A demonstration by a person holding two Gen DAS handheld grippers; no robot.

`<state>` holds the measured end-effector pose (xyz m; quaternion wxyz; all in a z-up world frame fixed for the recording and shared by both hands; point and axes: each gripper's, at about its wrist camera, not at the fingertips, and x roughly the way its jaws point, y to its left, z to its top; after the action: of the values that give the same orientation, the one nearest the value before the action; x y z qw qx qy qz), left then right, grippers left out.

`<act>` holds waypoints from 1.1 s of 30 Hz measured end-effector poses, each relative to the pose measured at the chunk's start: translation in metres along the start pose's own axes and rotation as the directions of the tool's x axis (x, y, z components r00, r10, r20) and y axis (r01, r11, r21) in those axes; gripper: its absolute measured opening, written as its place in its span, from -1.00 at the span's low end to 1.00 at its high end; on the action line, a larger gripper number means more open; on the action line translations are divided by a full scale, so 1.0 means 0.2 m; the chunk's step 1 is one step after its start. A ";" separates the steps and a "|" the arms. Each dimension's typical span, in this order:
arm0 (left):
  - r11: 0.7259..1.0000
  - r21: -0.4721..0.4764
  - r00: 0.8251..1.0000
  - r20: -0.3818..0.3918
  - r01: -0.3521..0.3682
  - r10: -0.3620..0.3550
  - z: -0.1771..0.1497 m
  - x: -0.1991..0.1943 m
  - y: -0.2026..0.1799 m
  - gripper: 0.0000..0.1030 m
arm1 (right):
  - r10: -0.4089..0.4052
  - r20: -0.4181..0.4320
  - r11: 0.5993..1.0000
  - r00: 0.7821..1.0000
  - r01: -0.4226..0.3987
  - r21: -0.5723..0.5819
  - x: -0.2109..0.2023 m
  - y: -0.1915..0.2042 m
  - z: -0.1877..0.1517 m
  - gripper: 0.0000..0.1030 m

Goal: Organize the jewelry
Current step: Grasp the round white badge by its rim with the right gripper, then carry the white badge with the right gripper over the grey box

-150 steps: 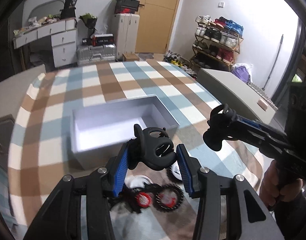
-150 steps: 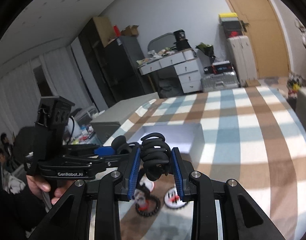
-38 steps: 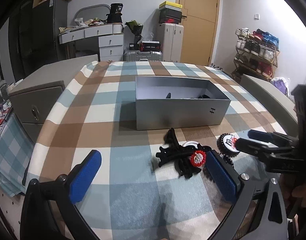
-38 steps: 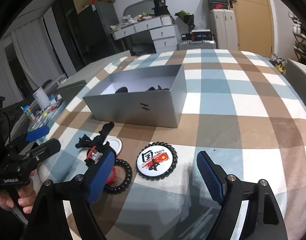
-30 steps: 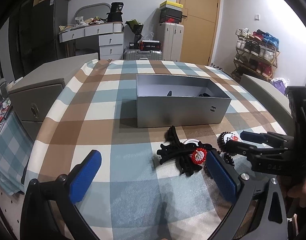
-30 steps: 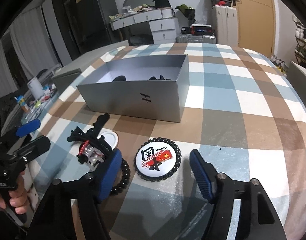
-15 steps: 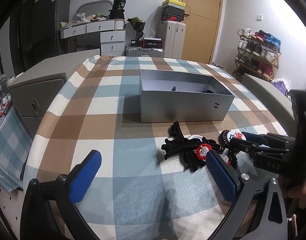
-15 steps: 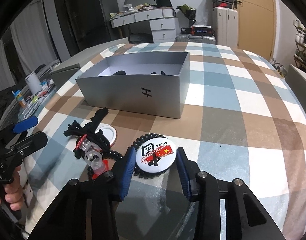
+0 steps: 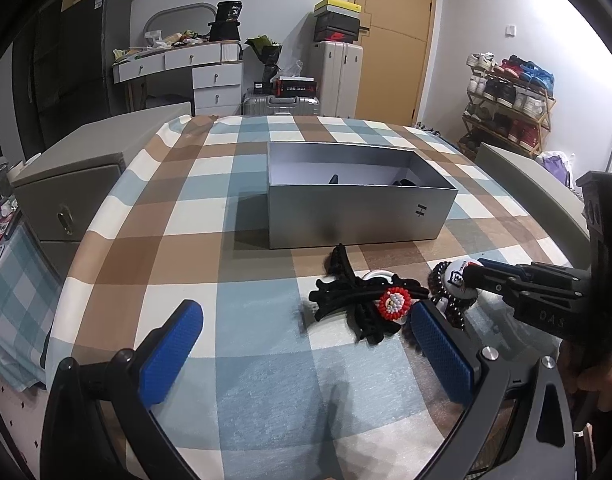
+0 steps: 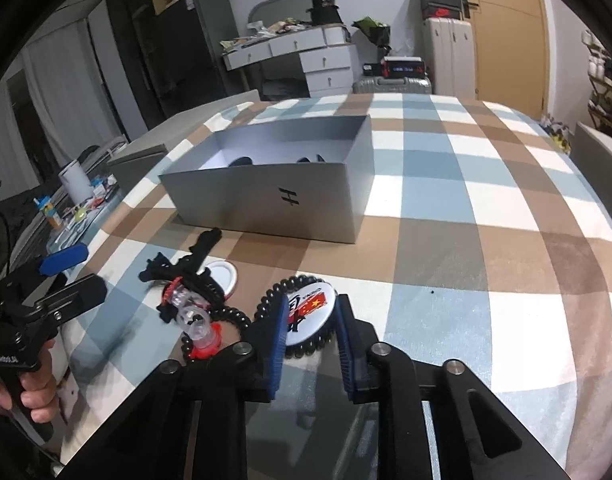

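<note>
A grey open box (image 9: pixel 358 210) stands on the checked tablecloth; it also shows in the right wrist view (image 10: pixel 274 196), with dark hair clips inside. In front of it lies a pile: black claw clips (image 9: pixel 346 292), a red-and-white beaded piece (image 9: pixel 395 304), a white disc (image 10: pixel 222 272), and a round white badge with a black beaded rim (image 10: pixel 310 316). My right gripper (image 10: pixel 312 332) is closed around the badge, its blue pads at both sides; it also shows in the left wrist view (image 9: pixel 474 276). My left gripper (image 9: pixel 302 344) is wide open and empty, low over the cloth before the pile.
A grey cabinet (image 9: pixel 66 188) stands left of the table. A white desk (image 9: pixel 186 76), suitcases (image 9: pixel 338 80), a door and a shoe rack (image 9: pixel 506 100) stand behind. The table edge curves away at left and right.
My right gripper moved forward and down onto the badge and closed its fingers around it. My left gripper stayed wide open, almost still.
</note>
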<state>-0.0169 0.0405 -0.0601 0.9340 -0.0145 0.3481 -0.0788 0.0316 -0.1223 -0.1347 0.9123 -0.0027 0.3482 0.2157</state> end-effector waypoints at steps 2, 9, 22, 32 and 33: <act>1.000 0.000 1.000 -0.001 0.006 -0.006 0.00 0.00 -0.01 0.97 | 0.008 0.016 1.000 1.000 -0.008 -0.014 -0.02 0.01 0.00 -0.71; 0.998 0.004 0.998 -0.011 0.058 -0.058 0.01 0.00 -0.03 0.97 | 0.057 0.043 0.998 0.997 -0.056 -0.037 -0.05 0.04 0.00 -0.87; 0.930 0.203 0.950 -0.012 0.308 -0.312 0.06 -0.01 -0.30 0.97 | 0.092 0.109 0.994 0.990 -0.098 0.052 -0.13 -0.07 0.01 -0.87; 0.850 0.154 0.863 -0.152 0.503 -0.482 0.13 0.10 -0.34 0.65 | 0.097 0.121 0.989 0.988 -0.109 0.098 -0.17 -0.14 -0.02 -0.87; 0.855 0.157 0.867 -0.161 0.495 -0.472 0.12 0.10 -0.35 0.63 | 0.095 0.121 0.989 0.988 -0.108 0.102 -0.17 -0.15 -0.02 -0.87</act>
<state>0.0047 -0.0327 -0.0495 0.8591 -0.0064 0.3776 -0.3454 0.0175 -0.1637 -0.1203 0.9176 0.0770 0.3055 0.2424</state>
